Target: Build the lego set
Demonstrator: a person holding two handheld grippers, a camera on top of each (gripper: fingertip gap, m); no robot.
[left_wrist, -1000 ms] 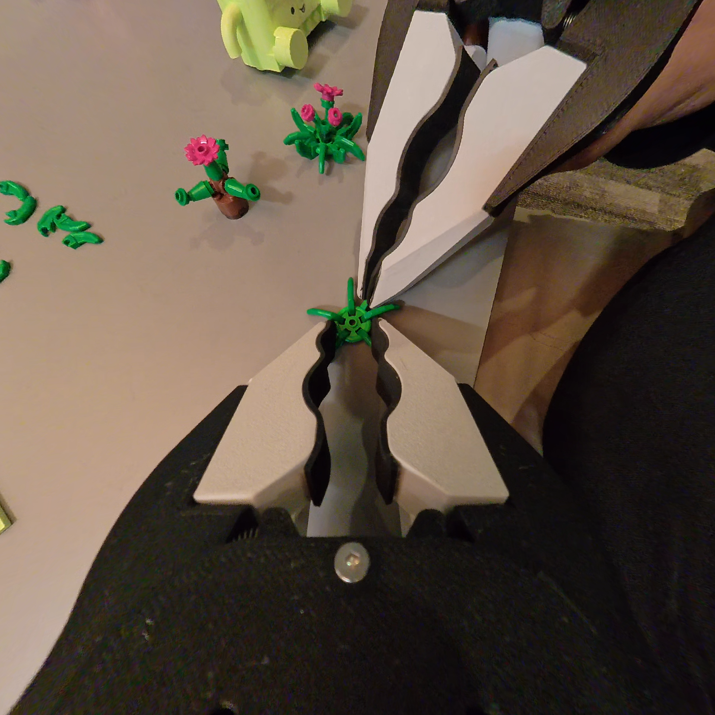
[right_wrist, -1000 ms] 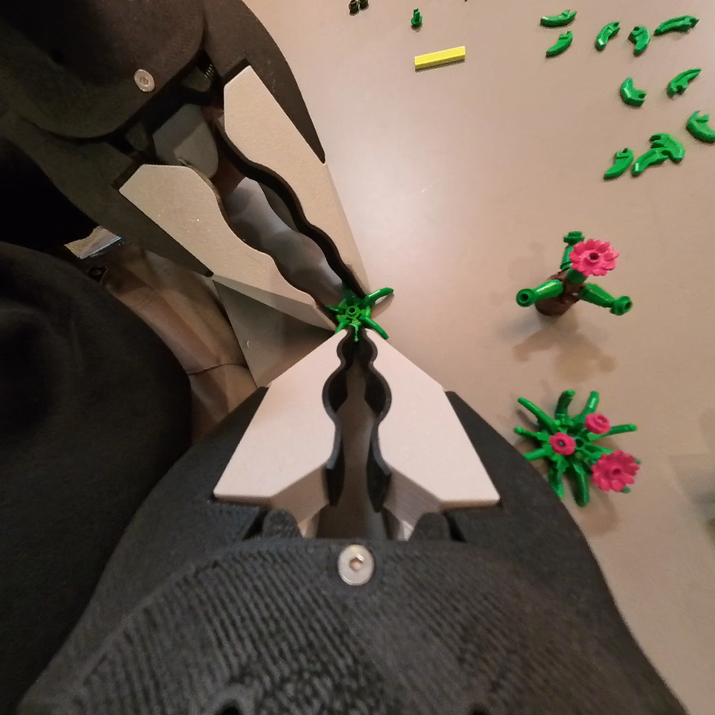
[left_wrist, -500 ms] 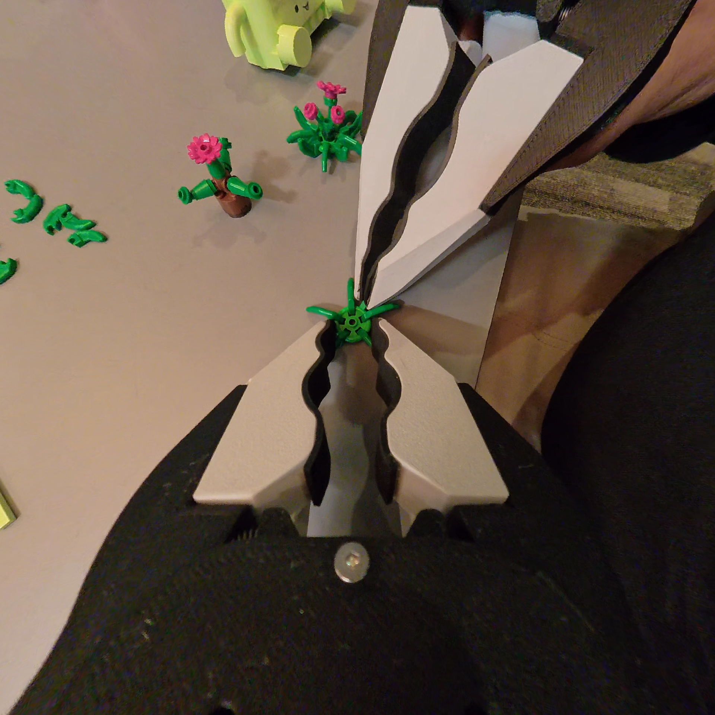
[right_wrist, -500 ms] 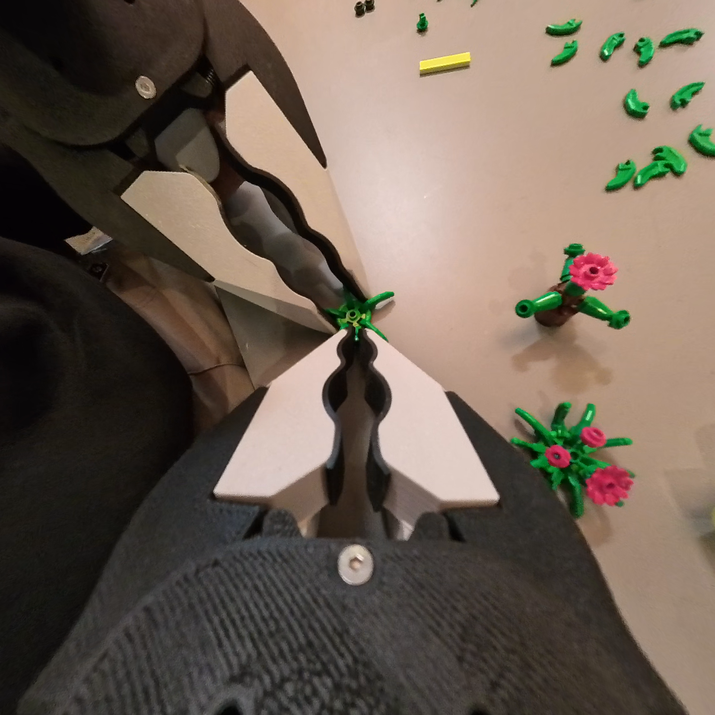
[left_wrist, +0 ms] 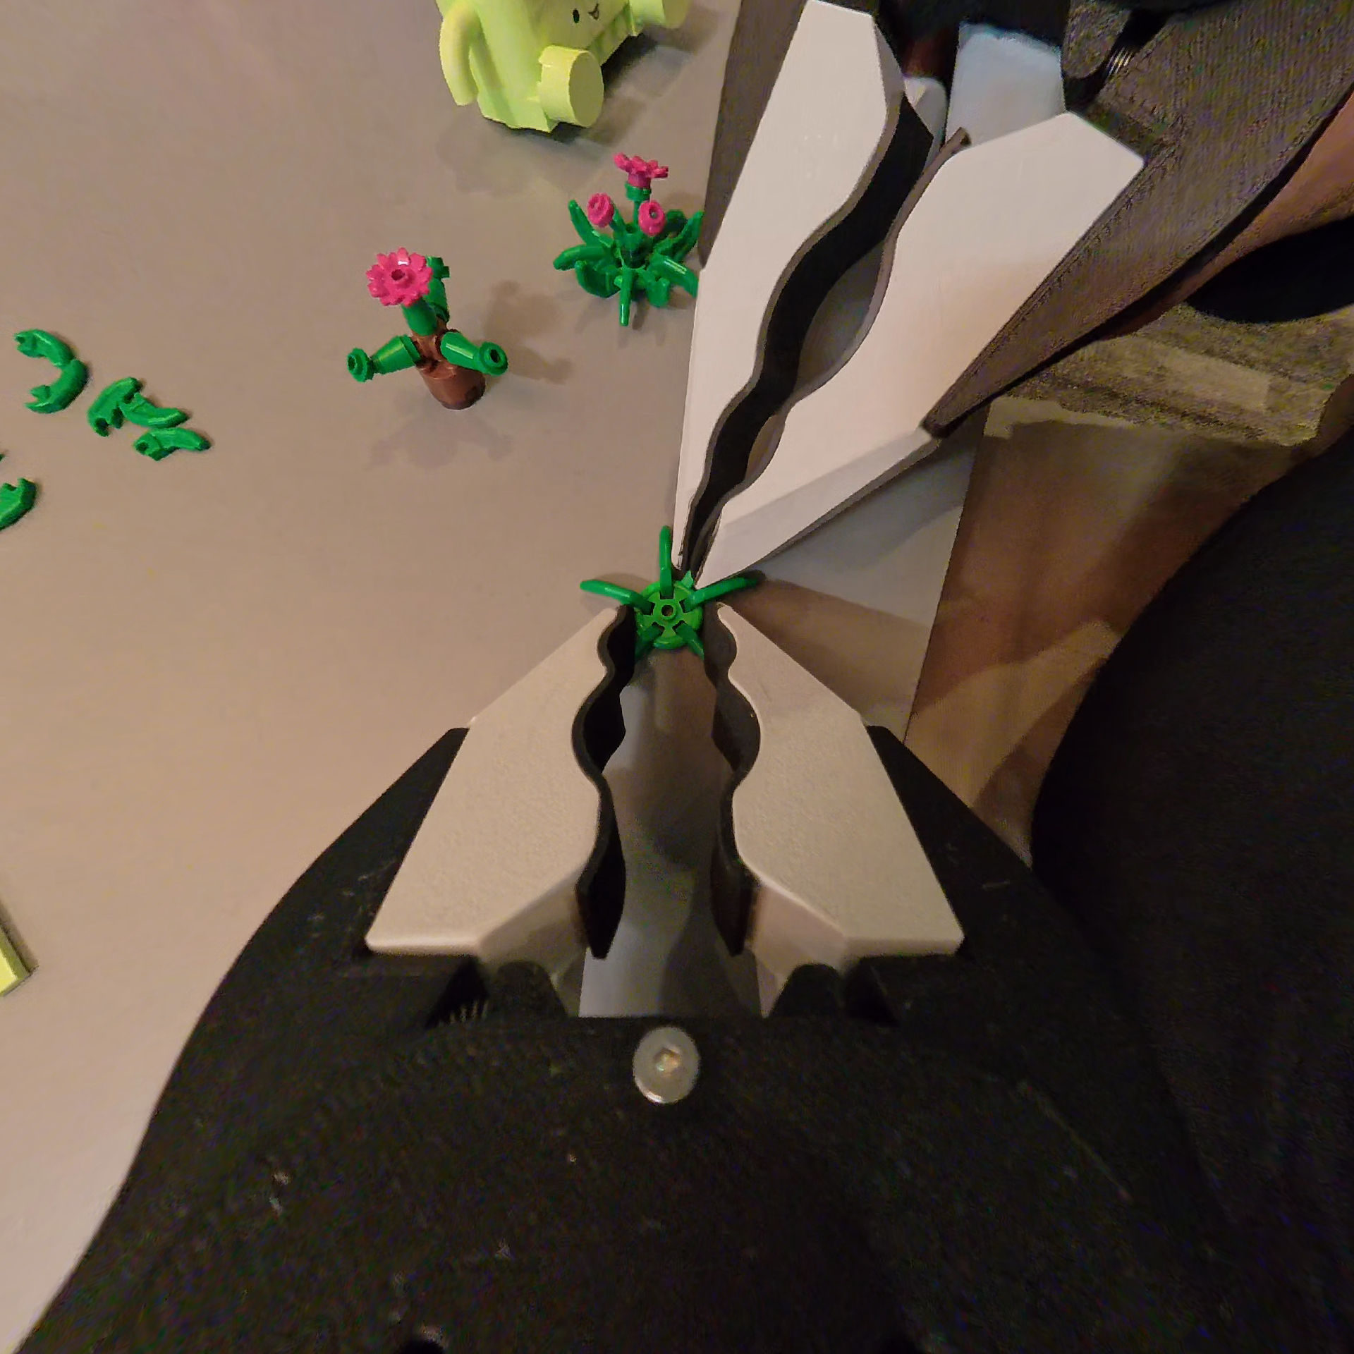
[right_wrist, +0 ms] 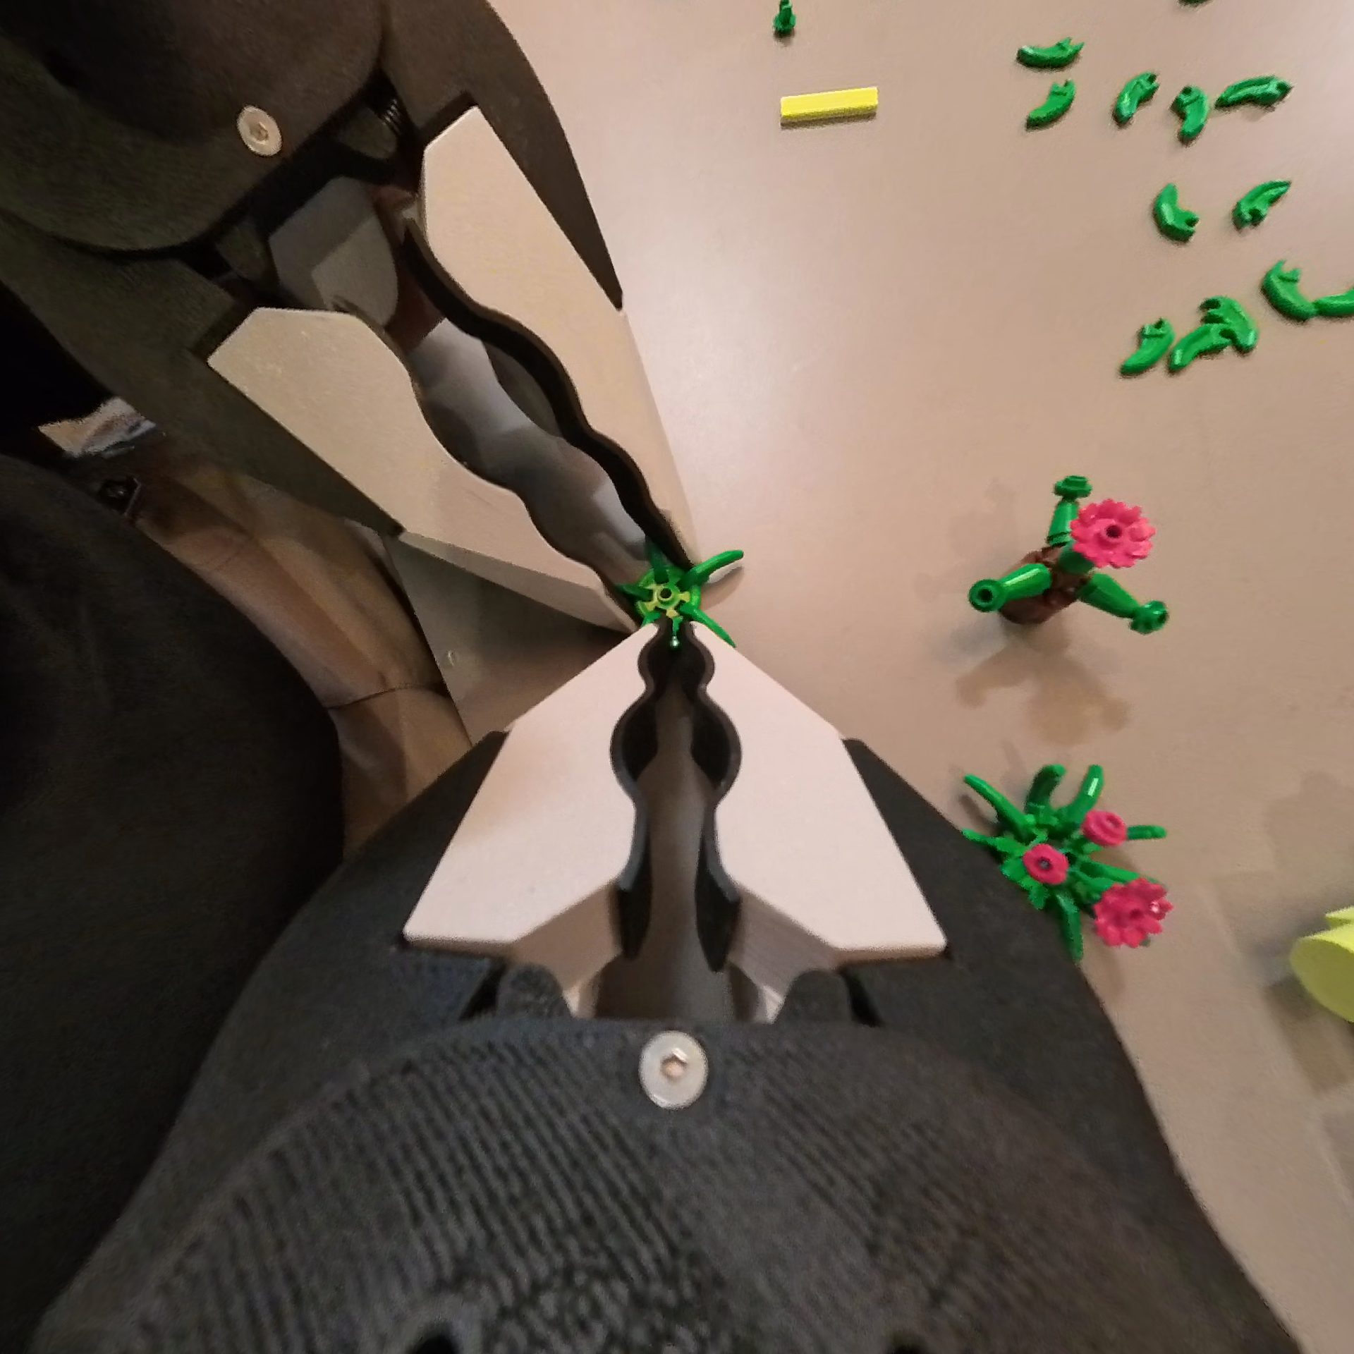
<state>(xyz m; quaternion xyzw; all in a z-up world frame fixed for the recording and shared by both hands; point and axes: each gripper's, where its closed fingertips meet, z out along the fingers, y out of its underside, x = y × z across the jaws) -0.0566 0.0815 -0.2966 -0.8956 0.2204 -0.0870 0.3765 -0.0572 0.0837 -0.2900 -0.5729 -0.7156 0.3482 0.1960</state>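
Note:
A small green spiky leaf piece (left_wrist: 667, 612) is held in the air between both grippers, over the table's near edge. My left gripper (left_wrist: 670, 626) is shut on its round hub from below in the left wrist view. My right gripper (right_wrist: 670, 648) has its tips closed together on one spike of the same leaf piece (right_wrist: 667, 597). In the left wrist view the right gripper (left_wrist: 692, 560) comes down from the top; in the right wrist view the left gripper (right_wrist: 656, 579) comes in from the upper left.
On the grey table (left_wrist: 293, 659) stand a pink flower on a brown stem (left_wrist: 428, 344) (right_wrist: 1070, 571), a leafy plant with three pink flowers (left_wrist: 630, 242) (right_wrist: 1070, 857) and a lime-green figure (left_wrist: 542, 66). Loose green leaf pieces (left_wrist: 117, 410) (right_wrist: 1201, 337) and a yellow bar (right_wrist: 828, 106) lie farther off. A person's dark clothing (left_wrist: 1209, 806) is close by. My two grippers' fingertips are within a few centimetres of each other. About 15 cm separates my left fingertips from the yellow bar (right_wrist: 828, 106).
Both grippers stay closed on the leaf piece. The pair has drifted slightly over the table, so the flowers sit a little lower in both views.

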